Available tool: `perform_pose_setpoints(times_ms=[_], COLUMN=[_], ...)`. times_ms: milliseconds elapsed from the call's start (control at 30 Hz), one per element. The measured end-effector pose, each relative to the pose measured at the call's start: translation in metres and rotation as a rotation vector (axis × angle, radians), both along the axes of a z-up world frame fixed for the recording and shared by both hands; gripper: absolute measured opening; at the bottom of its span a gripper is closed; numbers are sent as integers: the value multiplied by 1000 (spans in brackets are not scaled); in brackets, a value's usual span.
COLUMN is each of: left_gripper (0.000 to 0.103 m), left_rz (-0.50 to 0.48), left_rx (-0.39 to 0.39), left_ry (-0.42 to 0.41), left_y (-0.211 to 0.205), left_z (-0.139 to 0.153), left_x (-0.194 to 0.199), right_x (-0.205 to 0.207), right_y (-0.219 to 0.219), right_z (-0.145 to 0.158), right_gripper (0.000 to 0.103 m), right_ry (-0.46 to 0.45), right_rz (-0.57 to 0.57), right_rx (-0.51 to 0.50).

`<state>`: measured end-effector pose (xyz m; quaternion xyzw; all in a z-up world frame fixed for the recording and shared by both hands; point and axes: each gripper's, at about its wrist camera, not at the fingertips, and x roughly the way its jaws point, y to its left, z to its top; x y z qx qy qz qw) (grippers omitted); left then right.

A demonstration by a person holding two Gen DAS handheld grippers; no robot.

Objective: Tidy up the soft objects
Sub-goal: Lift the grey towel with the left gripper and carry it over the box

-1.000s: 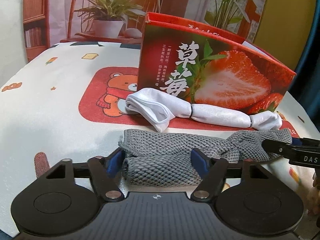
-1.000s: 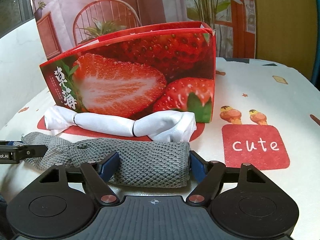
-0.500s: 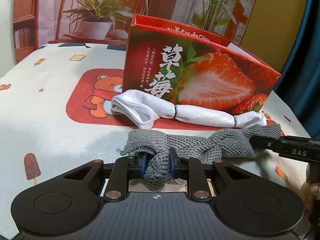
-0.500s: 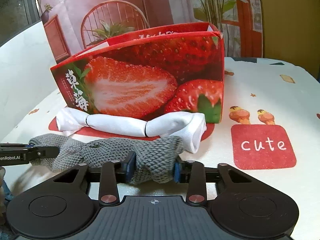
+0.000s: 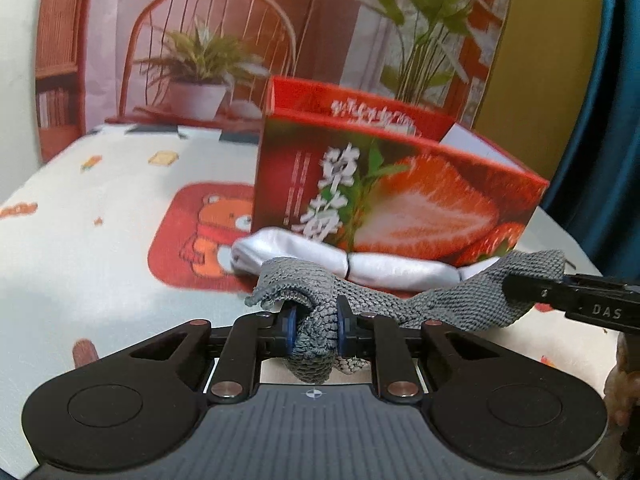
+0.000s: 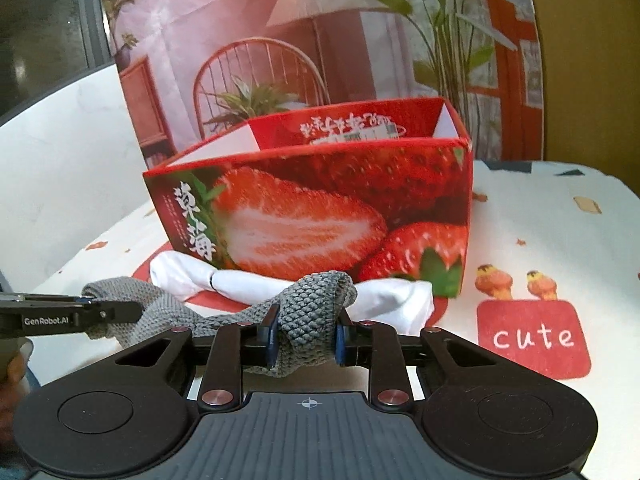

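Note:
A grey knitted cloth (image 5: 440, 304) hangs stretched between my two grippers, just above the table. My left gripper (image 5: 314, 322) is shut on its bunched left end. The jaws of my right gripper (image 6: 306, 336) are closing, with their pads pressing on the cloth's (image 6: 316, 296) right end. The right gripper's fingers (image 5: 580, 300) show at the right of the left wrist view, and the left gripper's fingers (image 6: 80, 314) at the left of the right wrist view. Behind the cloth lies a white rolled cloth (image 5: 400, 272) (image 6: 240, 284) against an open-topped strawberry box (image 5: 400, 200) (image 6: 320, 208).
The table carries a cream cloth with a red bear patch (image 5: 200, 236) on the left and a red "cute" patch (image 6: 532, 336) on the right. A printed backdrop of a chair and plants stands behind the box. A person's hand (image 5: 624, 384) shows at the right edge.
Both grippers went from open around the flat grey cloth to shut on its two ends. The cloth bunched between the pads and rose a little off the table.

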<state>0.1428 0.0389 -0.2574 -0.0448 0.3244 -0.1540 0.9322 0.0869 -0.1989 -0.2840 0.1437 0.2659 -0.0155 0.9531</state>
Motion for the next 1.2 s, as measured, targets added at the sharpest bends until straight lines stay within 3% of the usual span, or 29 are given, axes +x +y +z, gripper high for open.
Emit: perform_pose_setpoints(times_ms=[667, 1200], left_gripper=[19, 19], left_rz=[-7, -54], left_rx=[17, 5], left_ry=[-196, -269], left_y=[-5, -24], left_z=[46, 84], left_x=[-3, 21], right_x=[-3, 10], right_y=[2, -22], right_z=[43, 73], right_gripper=[23, 23], right_ry=[-156, -224], right_rz=[9, -32], right_rx=[-97, -122])
